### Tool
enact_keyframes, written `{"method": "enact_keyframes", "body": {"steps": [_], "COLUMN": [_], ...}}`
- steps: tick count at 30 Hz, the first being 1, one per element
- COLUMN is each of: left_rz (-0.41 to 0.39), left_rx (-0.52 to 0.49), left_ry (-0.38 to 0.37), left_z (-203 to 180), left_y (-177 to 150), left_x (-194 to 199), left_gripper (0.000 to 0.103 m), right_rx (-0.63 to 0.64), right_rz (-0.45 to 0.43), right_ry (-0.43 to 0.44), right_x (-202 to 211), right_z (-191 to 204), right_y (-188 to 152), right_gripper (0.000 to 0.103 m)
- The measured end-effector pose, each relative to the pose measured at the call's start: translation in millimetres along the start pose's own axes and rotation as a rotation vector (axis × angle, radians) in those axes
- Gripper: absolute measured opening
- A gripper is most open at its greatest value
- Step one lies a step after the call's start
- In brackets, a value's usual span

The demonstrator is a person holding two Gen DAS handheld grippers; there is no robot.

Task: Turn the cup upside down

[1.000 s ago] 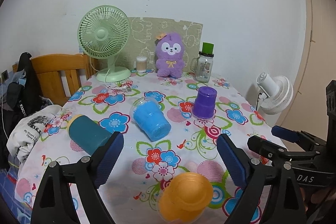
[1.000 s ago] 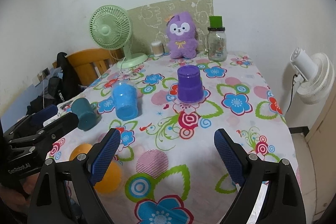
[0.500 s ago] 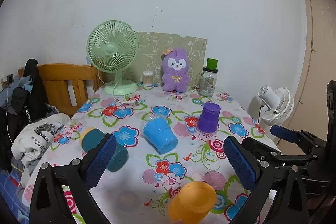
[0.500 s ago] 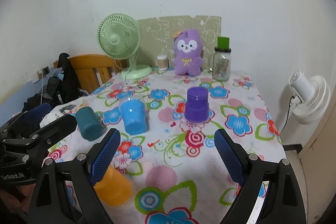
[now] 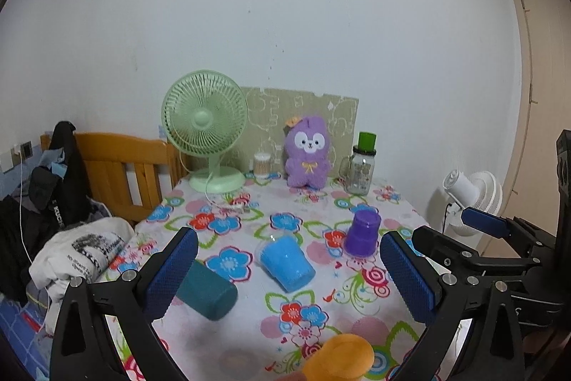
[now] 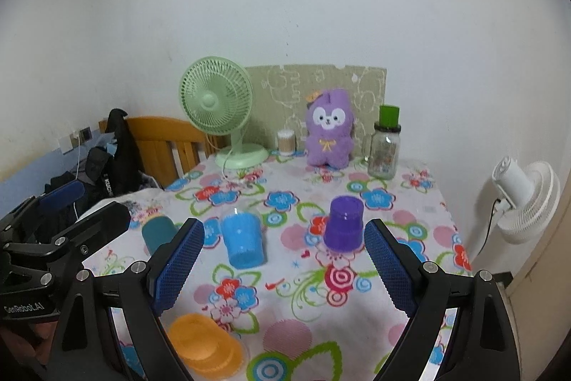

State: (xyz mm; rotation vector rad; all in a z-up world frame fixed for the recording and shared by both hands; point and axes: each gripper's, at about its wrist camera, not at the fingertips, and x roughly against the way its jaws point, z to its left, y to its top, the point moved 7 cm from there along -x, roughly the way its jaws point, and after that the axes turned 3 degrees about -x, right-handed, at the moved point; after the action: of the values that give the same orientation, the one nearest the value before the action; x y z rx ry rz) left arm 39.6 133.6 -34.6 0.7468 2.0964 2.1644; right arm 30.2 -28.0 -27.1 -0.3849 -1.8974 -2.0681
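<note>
Several plastic cups stand on the flowered tablecloth (image 5: 249,338). A purple cup (image 5: 361,232) (image 6: 344,224) stands upside down. A light blue cup (image 5: 287,262) (image 6: 243,240), a teal cup (image 5: 207,293) (image 6: 158,232) and an orange cup (image 5: 339,359) (image 6: 203,347) also rest there mouth down. My left gripper (image 5: 289,277) is open and empty, raised above the table's near edge. My right gripper (image 6: 285,268) is open and empty, also raised. Each gripper shows at the edge of the other's view.
At the back of the table stand a green desk fan (image 5: 207,138), a purple plush toy (image 5: 308,152), a glass jar with a green lid (image 5: 361,165) and a cotton swab box (image 5: 262,163). A wooden chair with clothes (image 5: 107,174) is left. A white fan (image 5: 474,199) is right.
Both grippers have pulled back and risen from the table, still open. The cups look smaller and lower in both views; none has moved on the cloth.
</note>
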Motion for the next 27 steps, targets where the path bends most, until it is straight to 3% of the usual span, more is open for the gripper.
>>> {"method": "enact_keyframes", "body": {"steps": [14, 27], "left_rz": [-0.081, -0.078], "left_rx": [-0.006, -0.014], "left_ry": [0.062, 0.061], "left_z": [20, 21], "left_y": [23, 22], "left_x": [10, 9], "left_gripper": [0.103, 0.103], "right_rx": [-0.027, -0.027], "right_rz": [-0.108, -0.110], "right_ry": [-0.007, -0.029], "right_x": [15, 13], "right_z": [10, 11], "right_y": [27, 29], "right_gripper": [0.096, 0.097]}}
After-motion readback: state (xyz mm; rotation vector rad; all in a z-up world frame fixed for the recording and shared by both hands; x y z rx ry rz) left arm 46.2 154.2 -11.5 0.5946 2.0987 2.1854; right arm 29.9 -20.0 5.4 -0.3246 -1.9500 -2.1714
